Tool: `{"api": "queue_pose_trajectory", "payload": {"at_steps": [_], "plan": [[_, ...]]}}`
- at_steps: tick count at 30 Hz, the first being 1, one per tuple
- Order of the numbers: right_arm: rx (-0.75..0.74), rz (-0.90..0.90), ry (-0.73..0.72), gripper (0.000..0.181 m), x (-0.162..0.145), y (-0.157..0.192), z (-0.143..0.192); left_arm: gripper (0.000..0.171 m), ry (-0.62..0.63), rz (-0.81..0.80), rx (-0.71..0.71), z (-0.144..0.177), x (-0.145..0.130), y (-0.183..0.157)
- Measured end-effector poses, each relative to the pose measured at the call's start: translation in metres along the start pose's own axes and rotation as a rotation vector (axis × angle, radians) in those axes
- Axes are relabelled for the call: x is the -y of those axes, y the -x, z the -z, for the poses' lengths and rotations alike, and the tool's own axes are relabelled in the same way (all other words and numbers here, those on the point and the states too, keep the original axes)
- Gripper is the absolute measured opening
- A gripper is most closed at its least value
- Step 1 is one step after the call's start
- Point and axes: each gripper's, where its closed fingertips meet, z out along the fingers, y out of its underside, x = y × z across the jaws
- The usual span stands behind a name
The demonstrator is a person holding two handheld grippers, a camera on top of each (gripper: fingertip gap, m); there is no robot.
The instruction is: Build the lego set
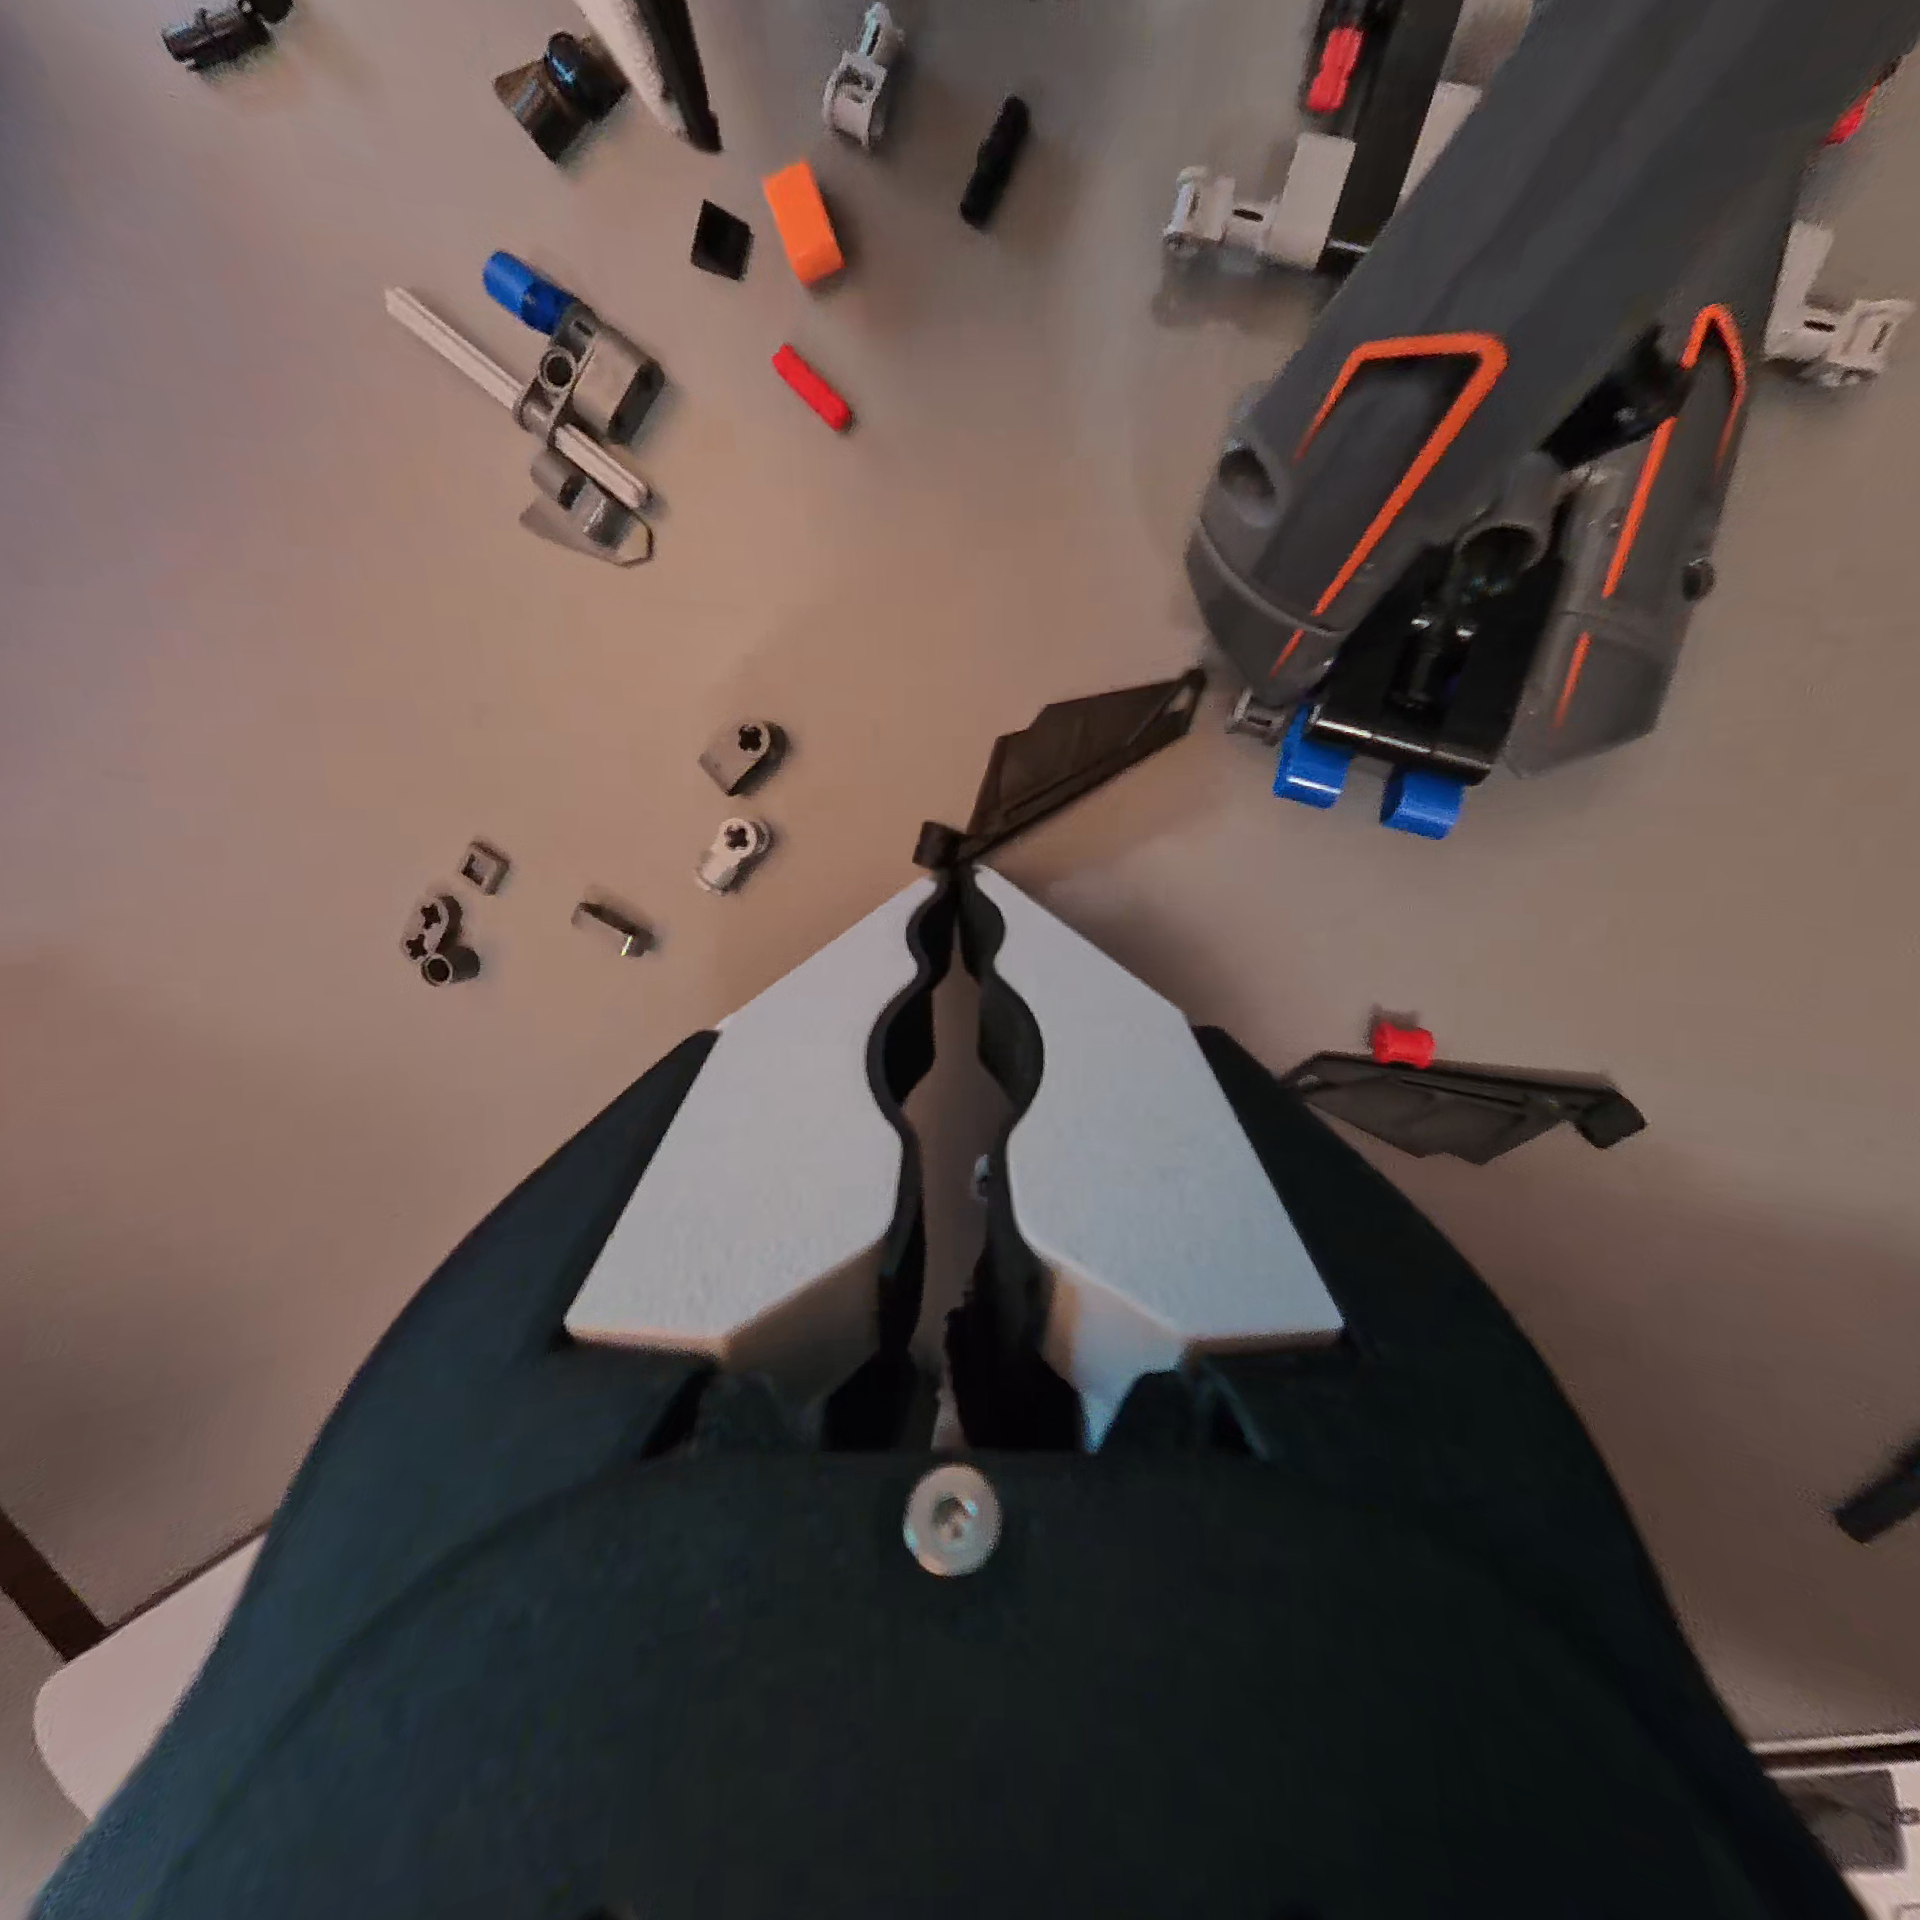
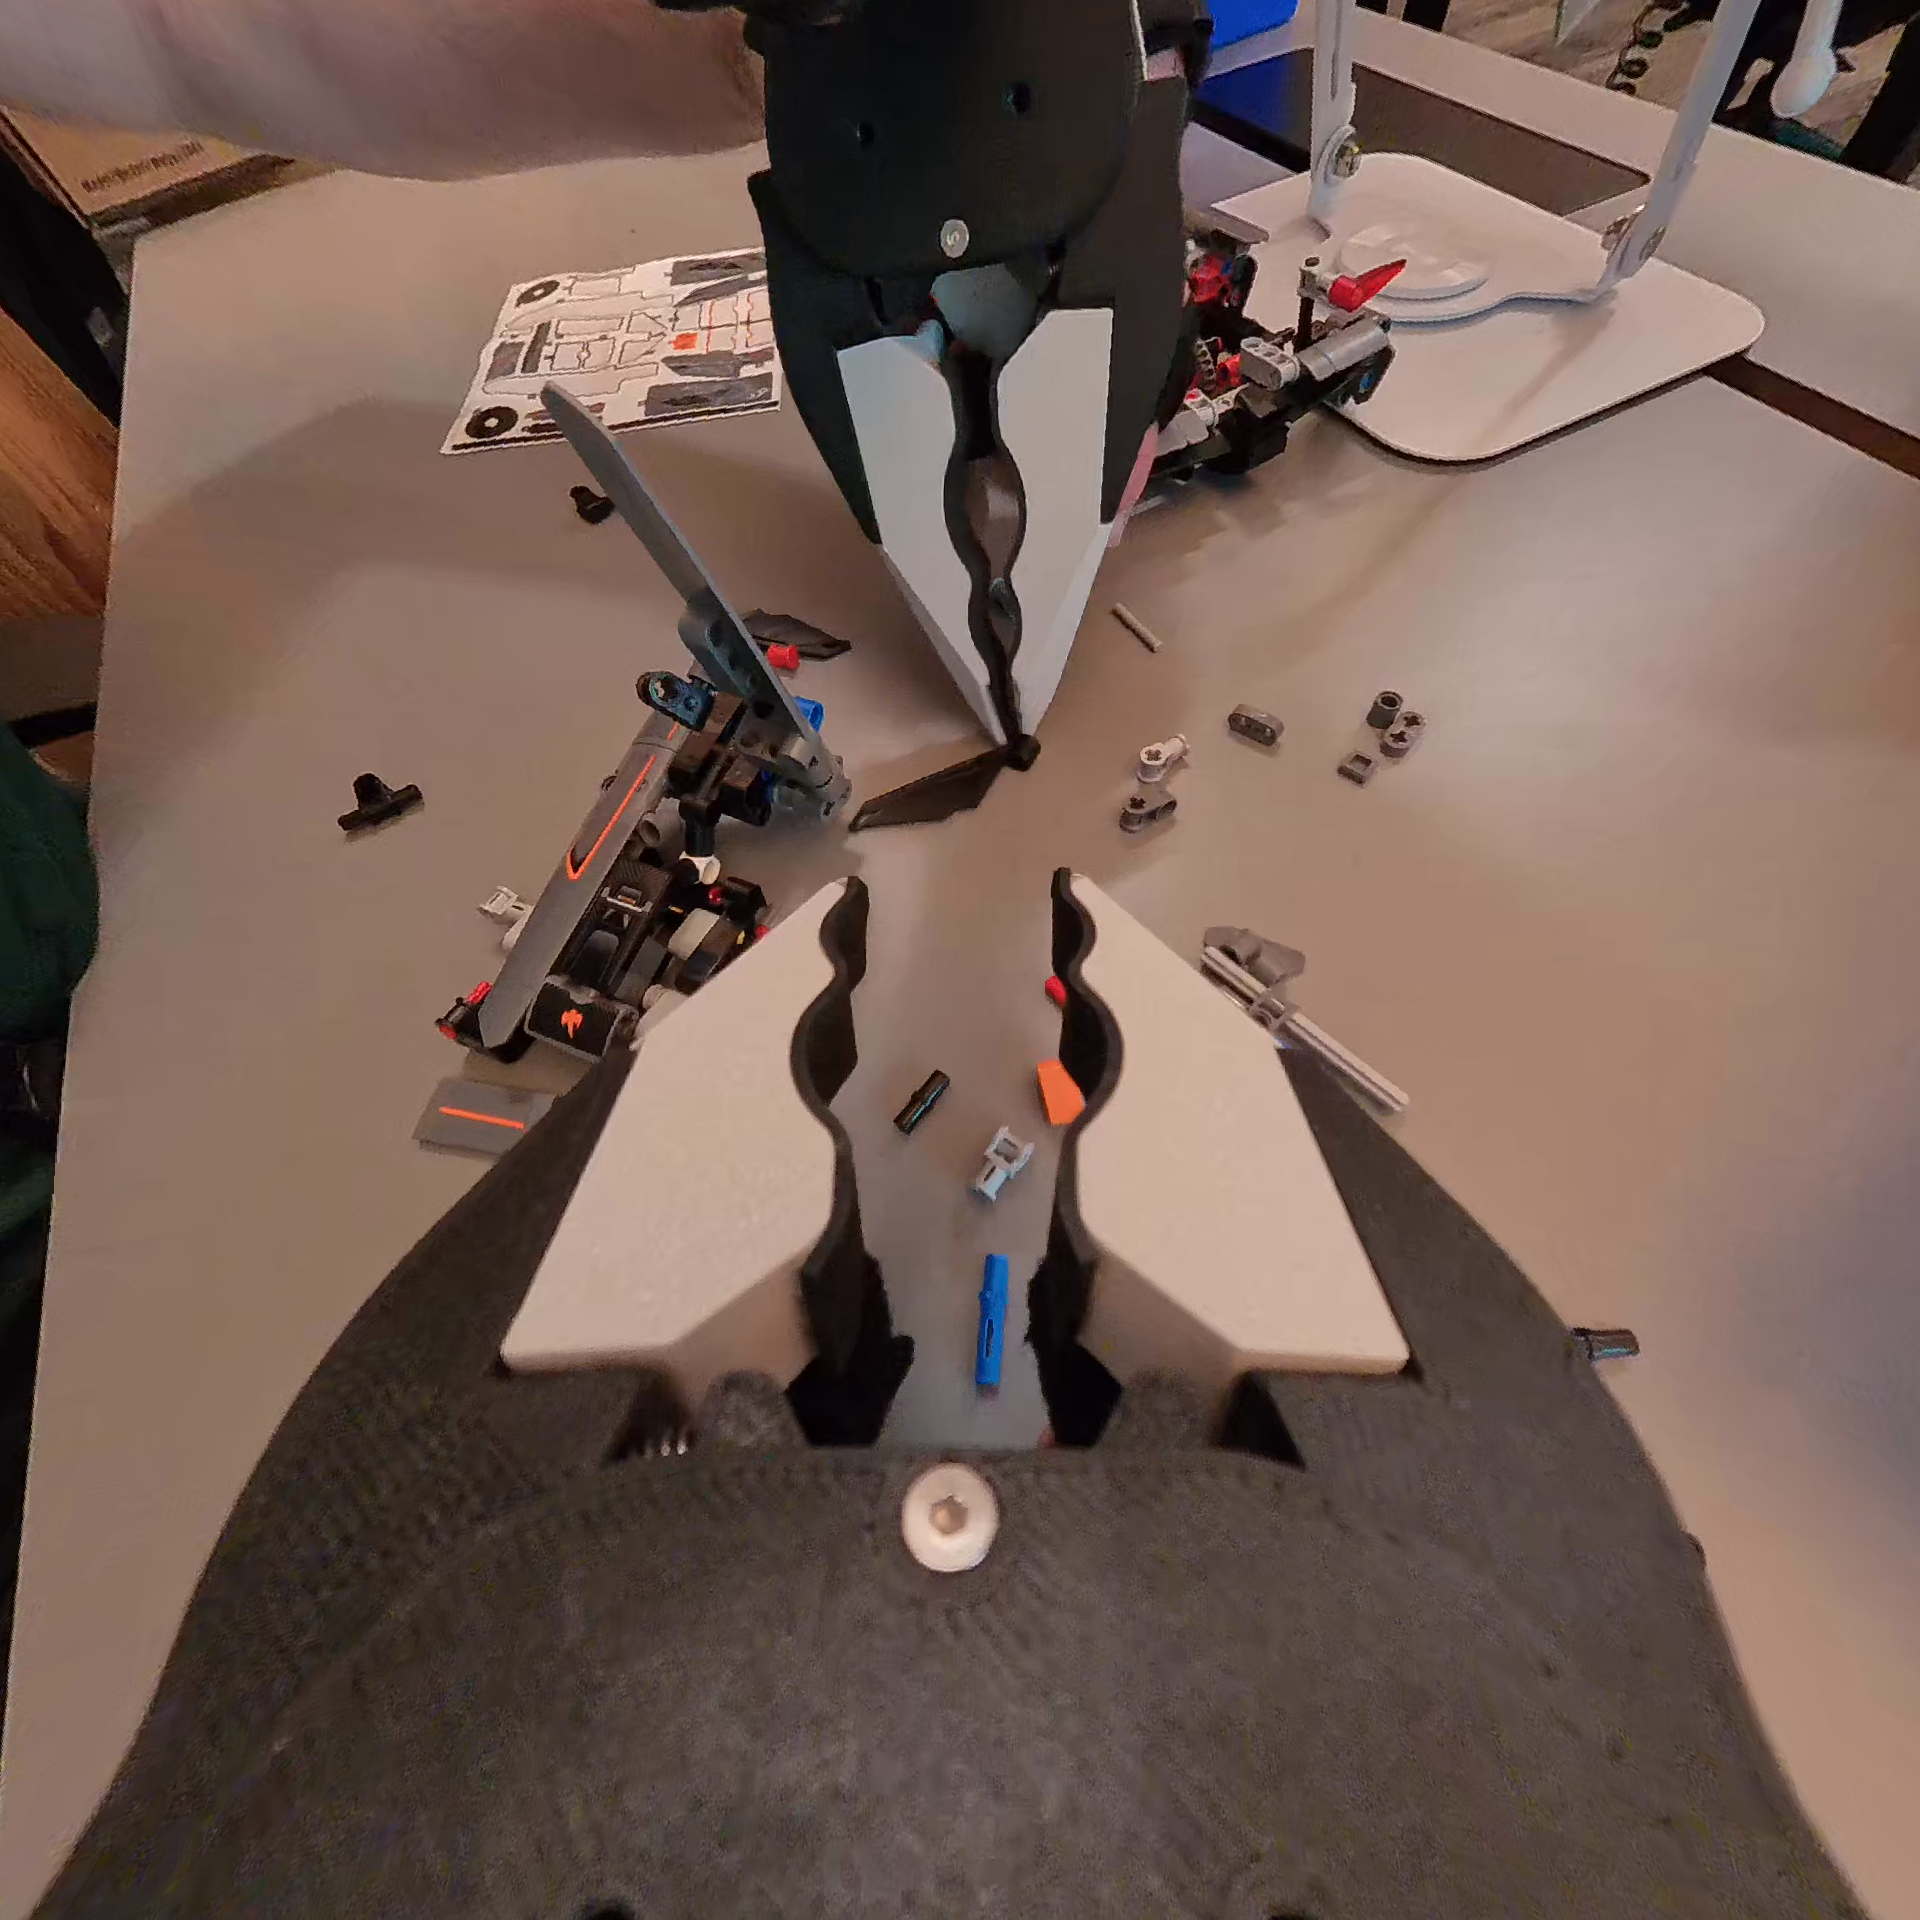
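Observation:
My left gripper (image 1: pixel 951 881) is shut, its tips pinching the thin end of a black wing-shaped panel (image 1: pixel 1081 753) that lies on the table next to the grey and orange car body (image 1: pixel 1455 499). The right wrist view shows the same: the left gripper (image 2: pixel 1010 740) points down with its tips closed on the knobbed end of the black panel (image 2: pixel 925 795). My right gripper (image 2: pixel 956 904) is open and empty, held above the table in front of the left one. The car body (image 2: pixel 613 894) lies to its left.
Loose parts lie under my right gripper: a black pin (image 2: pixel 922 1101), an orange brick (image 2: pixel 1058 1093), a grey connector (image 2: pixel 1003 1162), a blue pin (image 2: pixel 992 1320). A second black panel with a red pin (image 1: pixel 1455 1112), small grey connectors (image 1: pixel 740 756), a sticker sheet (image 2: pixel 634 343), another chassis (image 2: pixel 1268 384) and a white stand (image 2: pixel 1507 301) surround them. Spacing between my two grippers at the tips: around 10 cm.

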Motion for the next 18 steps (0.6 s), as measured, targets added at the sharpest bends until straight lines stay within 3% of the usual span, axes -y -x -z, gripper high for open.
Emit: {"api": "queue_pose_trajectory", "payload": {"at_steps": [8,10,14,18], "plan": [[-0.001,0.014,0.015,0.034,-0.0034,-0.0004,0.0002,0.0,-0.011,0.007,0.016,0.0012,0.003,-0.0012],[0.006,0.01,0.015,0.035,-0.0048,-0.0002,-0.0008,0.016,-0.014,-0.021,0.039,0.0045,0.0067,0.0008],[0.01,0.003,0.011,0.035,-0.0067,-0.0005,-0.0016,0.027,0.043,-0.127,0.019,0.0053,0.0098,-0.0004],[0.011,0.002,0.001,0.035,-0.0072,-0.001,-0.0005,0.02,0.075,-0.168,-0.038,-0.0024,0.0095,-0.0019]]}}
